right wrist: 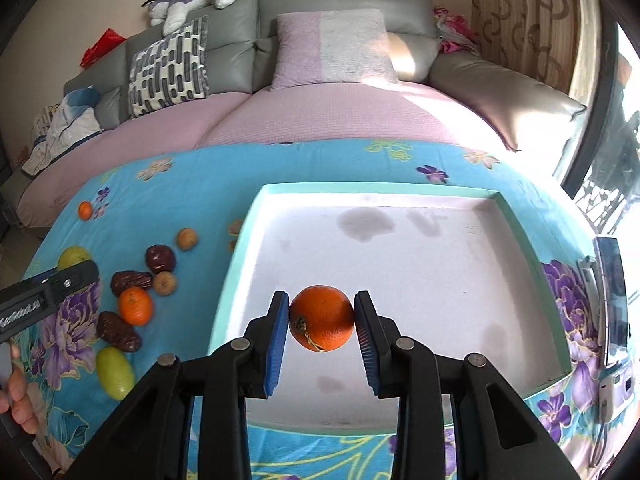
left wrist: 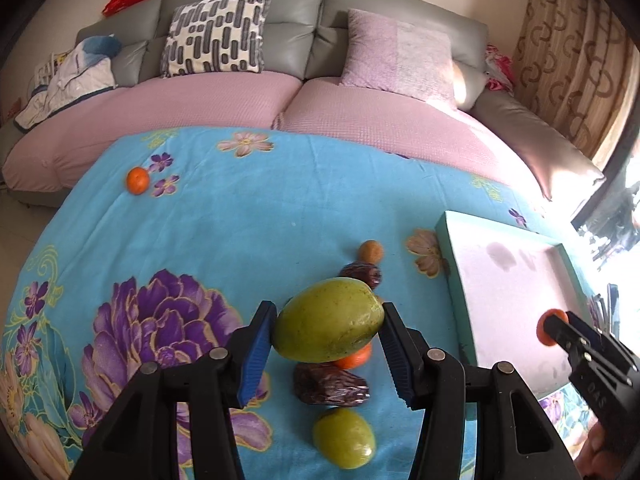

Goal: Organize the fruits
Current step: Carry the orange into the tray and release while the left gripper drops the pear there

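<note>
While fruits dot the floral cloth [left wrist: 248, 216], a grey sofa [left wrist: 312, 12] stands behind.

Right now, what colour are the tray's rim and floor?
The tray has a mint-green rim and a white, faintly stained floor; clearest in the right wrist view.

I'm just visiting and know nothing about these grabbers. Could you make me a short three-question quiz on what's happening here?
1. True or false: the tray already holds several fruits.
2. What does the right gripper hold? A) a date B) an orange C) a green mango
3. Fill in: the left gripper grips a green ____.

Key: 1. False; the orange hangs above the bare tray. 2. B. 3. Mango.
</note>
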